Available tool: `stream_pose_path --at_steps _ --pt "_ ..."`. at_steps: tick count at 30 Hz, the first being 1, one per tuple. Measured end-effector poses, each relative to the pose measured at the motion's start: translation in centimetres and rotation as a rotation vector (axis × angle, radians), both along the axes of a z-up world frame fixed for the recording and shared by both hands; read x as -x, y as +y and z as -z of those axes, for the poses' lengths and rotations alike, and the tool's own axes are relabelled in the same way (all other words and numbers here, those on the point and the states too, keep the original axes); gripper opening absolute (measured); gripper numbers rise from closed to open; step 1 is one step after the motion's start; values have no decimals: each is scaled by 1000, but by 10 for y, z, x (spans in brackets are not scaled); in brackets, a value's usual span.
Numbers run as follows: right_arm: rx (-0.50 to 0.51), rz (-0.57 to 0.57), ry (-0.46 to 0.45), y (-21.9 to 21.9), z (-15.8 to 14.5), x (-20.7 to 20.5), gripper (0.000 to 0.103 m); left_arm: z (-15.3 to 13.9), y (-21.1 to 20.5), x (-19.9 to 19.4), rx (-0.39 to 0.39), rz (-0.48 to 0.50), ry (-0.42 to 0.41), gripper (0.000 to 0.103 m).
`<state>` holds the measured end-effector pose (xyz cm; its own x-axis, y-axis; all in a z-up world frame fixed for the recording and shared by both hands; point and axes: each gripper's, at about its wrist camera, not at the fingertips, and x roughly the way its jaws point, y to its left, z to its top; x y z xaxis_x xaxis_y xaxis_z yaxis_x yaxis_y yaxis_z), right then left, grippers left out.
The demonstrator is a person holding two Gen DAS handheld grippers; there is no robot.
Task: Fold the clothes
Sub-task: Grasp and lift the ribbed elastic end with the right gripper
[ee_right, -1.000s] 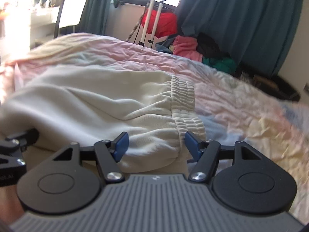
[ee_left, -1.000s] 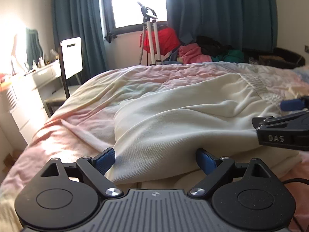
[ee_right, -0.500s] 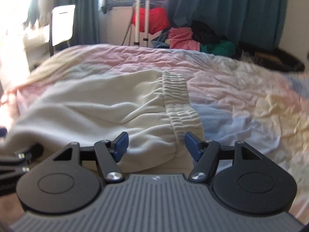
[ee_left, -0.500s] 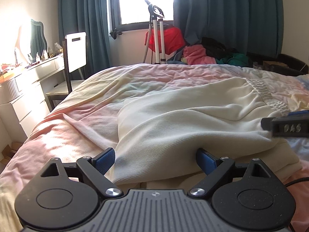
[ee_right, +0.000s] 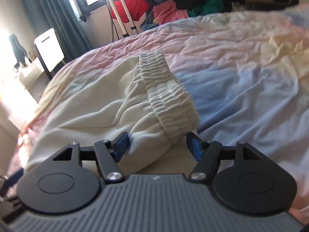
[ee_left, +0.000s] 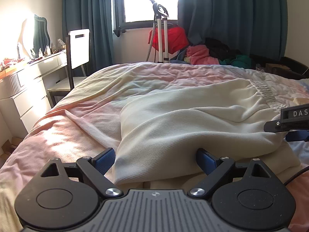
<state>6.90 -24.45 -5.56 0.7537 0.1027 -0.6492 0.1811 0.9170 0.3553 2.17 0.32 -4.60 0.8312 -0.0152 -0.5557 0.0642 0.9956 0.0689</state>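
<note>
Trousers (ee_left: 193, 119), cream and soft, lie folded on the bed (ee_left: 77, 135), their near edge bunched between both tools, probably so the fold can be gripped at two places at once. The left gripper (ee_left: 155, 159) has its jaws apart around the plain folded edge; the right gripper (ee_right: 157, 145), jaws also apart, straddles the end by the ribbed waistband (ee_right: 166, 96). Neither pinches the cloth yet. Farther off, a clothes pile (ee_left: 200, 55) waits below the curtains (ee_left: 231, 15).

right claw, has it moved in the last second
Yes. The right claw has tilted: in its view the red bag and the white chair by the window now sit lower and left, and the bed horizon slants.
</note>
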Motion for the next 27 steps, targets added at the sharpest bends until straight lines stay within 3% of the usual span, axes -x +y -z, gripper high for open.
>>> stream_pose_path --at_steps 4,6,8,11,16,21,25,27 --pt "-143 31 -25 -16 10 -10 72 2 -2 -1 -23 -11 -11 93" --pt "-211 52 -42 -24 12 -10 62 3 0 -3 -17 -23 -15 93" --pt "-240 49 -61 -28 9 -6 42 2 4 -4 2 -40 -17 93" --pt "-278 41 -93 -33 1 4 29 -1 12 -2 39 -67 -21 94" --pt "-263 15 -153 -31 -28 37 28 -12 33 13 116 -116 -39 94" --pt "-313 77 -7 -45 2 44 29 -14 54 19 229 -147 21 94" --pt "-347 82 13 -49 8 39 40 -12 51 16 216 -156 33 94" --pt "-283 75 14 -44 4 38 54 -11 50 15 209 -162 37 94"
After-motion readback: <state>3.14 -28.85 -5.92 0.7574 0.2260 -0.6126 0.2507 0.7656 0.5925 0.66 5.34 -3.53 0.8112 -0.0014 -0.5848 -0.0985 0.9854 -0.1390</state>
